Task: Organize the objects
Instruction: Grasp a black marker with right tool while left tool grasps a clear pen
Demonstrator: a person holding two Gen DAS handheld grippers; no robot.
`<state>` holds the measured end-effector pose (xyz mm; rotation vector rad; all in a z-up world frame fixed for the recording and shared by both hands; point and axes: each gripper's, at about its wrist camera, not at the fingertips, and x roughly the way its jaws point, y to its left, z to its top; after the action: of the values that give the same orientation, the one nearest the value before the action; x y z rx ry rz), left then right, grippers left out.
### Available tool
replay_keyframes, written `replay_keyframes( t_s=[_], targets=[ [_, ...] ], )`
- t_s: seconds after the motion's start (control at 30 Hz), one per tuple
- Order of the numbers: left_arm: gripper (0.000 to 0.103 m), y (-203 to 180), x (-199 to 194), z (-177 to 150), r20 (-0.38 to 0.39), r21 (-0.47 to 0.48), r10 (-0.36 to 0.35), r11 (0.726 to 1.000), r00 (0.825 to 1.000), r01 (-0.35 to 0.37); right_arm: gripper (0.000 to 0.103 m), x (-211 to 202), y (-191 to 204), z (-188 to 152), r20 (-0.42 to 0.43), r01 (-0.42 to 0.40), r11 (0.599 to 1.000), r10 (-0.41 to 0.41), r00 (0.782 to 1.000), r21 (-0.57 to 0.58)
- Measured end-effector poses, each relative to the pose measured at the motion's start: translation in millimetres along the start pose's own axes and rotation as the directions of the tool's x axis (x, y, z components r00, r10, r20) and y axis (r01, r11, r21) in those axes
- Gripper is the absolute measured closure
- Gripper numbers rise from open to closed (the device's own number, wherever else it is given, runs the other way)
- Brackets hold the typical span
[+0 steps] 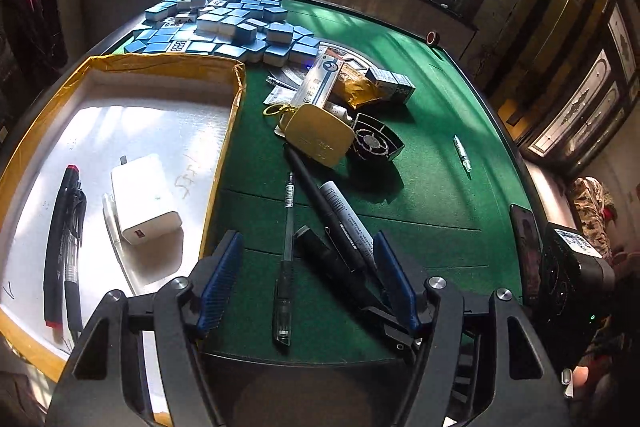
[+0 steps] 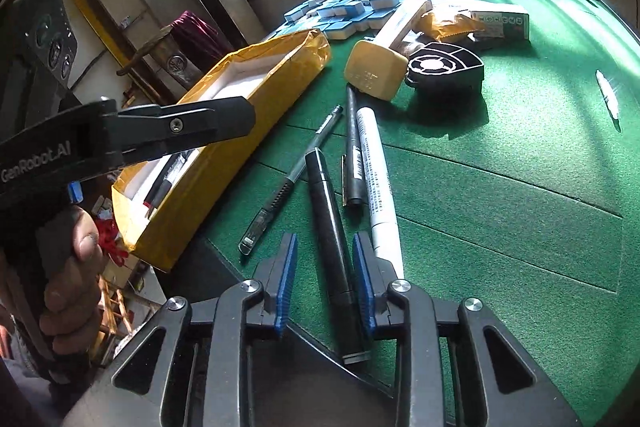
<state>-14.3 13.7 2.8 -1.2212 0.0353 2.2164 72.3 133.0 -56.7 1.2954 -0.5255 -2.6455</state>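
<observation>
Looking along the left gripper (image 1: 308, 281), its jaws stand wide and empty above loose pens on green felt (image 1: 440, 187); the tray (image 1: 168, 61) beside it already holds pens and a white charger (image 1: 144, 199).

From the right wrist, the right gripper (image 2: 325, 279) narrowly straddles a black pen (image 2: 330, 223); whether its pads touch is unclear. Crowding neighbours, especially the white marker (image 2: 378, 187), could get nudged or pinched. Barred windows behind.
</observation>
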Motion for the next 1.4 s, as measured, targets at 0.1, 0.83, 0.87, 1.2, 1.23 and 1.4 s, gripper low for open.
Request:
replay_keyframes(
  t_s=[0.1,0.83,0.87,1.2,1.23,1.4],
  targets=[
    [0.037,1,4,1,-0.006,-0.010,0.008,1.000,1.000,-0.008,0.088,6,8,-1,-0.029,0.061,0.998,-0.062,0.998,-0.033],
    [0.066,-28,63,-6,-0.208,0.178,0.196,0.971,0.958,-0.160,0.088,-13,-15,-7,0.026,0.129,0.990,-0.130,0.991,0.056],
    [0.070,-30,64,-7,-0.202,0.201,0.218,0.964,0.955,-0.177,0.088,-13,-15,-7,0.027,0.129,0.990,-0.131,0.991,0.057],
    [0.080,-34,70,-16,-0.162,0.297,0.268,0.931,0.950,-0.212,0.088,-9,-5,-9,0.033,0.166,0.985,-0.167,0.985,0.039],
    [0.080,-34,69,-17,-0.161,0.303,0.264,0.930,0.951,-0.207,0.088,-8,-3,-10,0.032,0.174,0.984,-0.175,0.984,0.032],
    [0.095,-31,68,-17,-0.188,0.284,0.206,0.947,0.960,-0.148,0.088,-5,1,-9,0.025,0.195,0.980,-0.196,0.980,0.021]
  ],
)
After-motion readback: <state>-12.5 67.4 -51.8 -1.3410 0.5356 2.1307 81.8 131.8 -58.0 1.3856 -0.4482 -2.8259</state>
